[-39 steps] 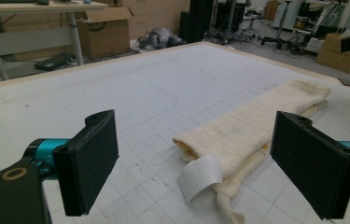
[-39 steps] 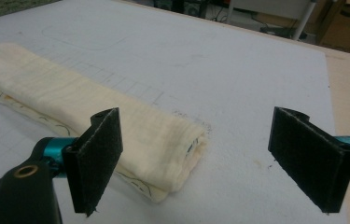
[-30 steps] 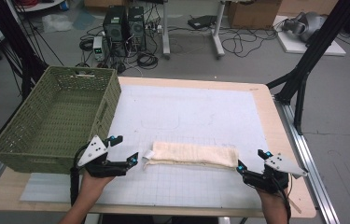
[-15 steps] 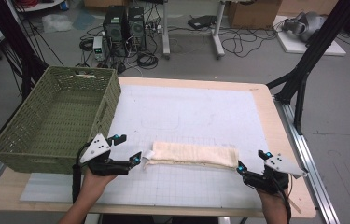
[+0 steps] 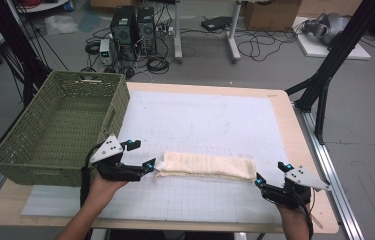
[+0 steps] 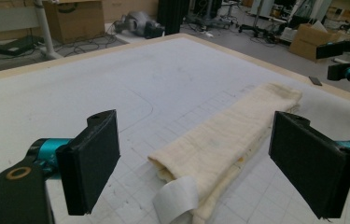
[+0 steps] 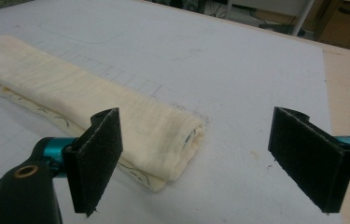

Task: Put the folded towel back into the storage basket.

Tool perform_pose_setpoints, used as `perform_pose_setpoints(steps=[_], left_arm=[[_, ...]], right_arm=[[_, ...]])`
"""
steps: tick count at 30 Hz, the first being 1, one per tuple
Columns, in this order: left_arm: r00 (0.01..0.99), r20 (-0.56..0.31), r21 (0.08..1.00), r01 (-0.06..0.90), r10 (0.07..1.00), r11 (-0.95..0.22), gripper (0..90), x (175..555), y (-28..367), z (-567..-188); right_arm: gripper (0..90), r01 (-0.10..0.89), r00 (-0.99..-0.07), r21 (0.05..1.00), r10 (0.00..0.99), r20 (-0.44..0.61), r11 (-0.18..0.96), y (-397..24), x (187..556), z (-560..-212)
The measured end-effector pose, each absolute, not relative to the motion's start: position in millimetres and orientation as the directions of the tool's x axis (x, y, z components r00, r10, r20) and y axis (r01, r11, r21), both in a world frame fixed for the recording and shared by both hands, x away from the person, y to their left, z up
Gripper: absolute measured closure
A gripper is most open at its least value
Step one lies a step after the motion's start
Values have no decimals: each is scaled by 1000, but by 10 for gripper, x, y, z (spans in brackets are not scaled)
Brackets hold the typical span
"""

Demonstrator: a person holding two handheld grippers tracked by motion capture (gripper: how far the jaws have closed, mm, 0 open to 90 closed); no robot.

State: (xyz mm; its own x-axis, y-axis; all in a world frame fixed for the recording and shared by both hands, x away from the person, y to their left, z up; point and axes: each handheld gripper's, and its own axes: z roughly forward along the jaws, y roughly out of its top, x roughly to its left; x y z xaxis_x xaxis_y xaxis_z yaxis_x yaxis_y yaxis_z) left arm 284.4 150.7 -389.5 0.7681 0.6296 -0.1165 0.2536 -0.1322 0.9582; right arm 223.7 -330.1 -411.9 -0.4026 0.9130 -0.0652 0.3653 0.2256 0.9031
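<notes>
Towel (image 5: 206, 166) lies folded into a long strip on the table (image 5: 295, 130), near its front edge, with a green basket (image 5: 57, 127) to its left. The left tool (image 5: 147, 165) sits at the strip's left end and the right tool (image 5: 259, 181) at its right end, both released, jaws wide apart. Folding looks partly done; neither end is grasped yet, so another fold or the move to the basket probably remains.

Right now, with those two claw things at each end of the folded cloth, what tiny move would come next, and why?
Probably the left gripper eases forward and closes on the folded cloth: its jaws stand wide open with the cloth's near end between them. The right gripper, also open, faces the other end.
</notes>
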Motion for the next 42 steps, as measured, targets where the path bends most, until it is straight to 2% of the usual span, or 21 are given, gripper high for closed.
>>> perform_pose_setpoints(steps=[20,33,42], left_arm=[[764,-180,919,355,620,-170,187,3195,1174,-3896],[738,-138,854,427,661,-298,177,3311,1080,-4075],[714,-163,785,512,681,-349,191,3329,986,-4232]], right_arm=[[163,372,-408,898,910,-69,235,-3301,2245,-4133],[163,374,-414,895,907,-75,245,-3291,2261,-4145],[163,373,-418,894,905,-78,249,-3286,2262,-4147]])
